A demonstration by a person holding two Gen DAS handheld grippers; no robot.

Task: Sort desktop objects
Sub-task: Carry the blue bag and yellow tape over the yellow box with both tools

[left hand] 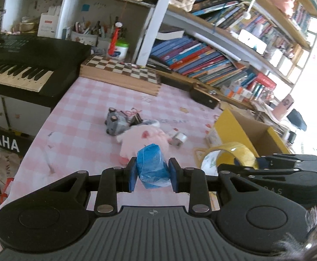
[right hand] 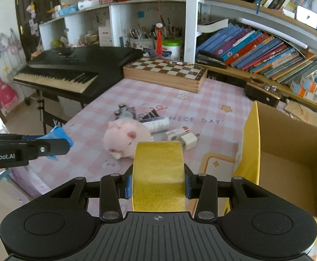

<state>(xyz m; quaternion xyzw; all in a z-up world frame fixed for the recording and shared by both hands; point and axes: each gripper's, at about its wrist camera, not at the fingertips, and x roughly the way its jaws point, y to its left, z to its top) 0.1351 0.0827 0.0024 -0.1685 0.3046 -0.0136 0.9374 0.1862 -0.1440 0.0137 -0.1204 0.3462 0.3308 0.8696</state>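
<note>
Pink plush pig (right hand: 125, 138) lies beside chargers (right hand: 183, 137).

My right gripper (right hand: 158, 181) clamps a yellow tape roll (right hand: 157, 175) above the pink checked tablecloth (right hand: 202, 108). Right: open cardboard box (right hand: 289, 152). Ahead: pink plush pig (right hand: 125, 138), white charger (right hand: 188, 140). Left: my left gripper (right hand: 56, 144) holding a blue packet (right hand: 59, 133).

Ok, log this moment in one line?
left tool: holds blue packet | right tool: holds yellow tape roll | box: open
</note>
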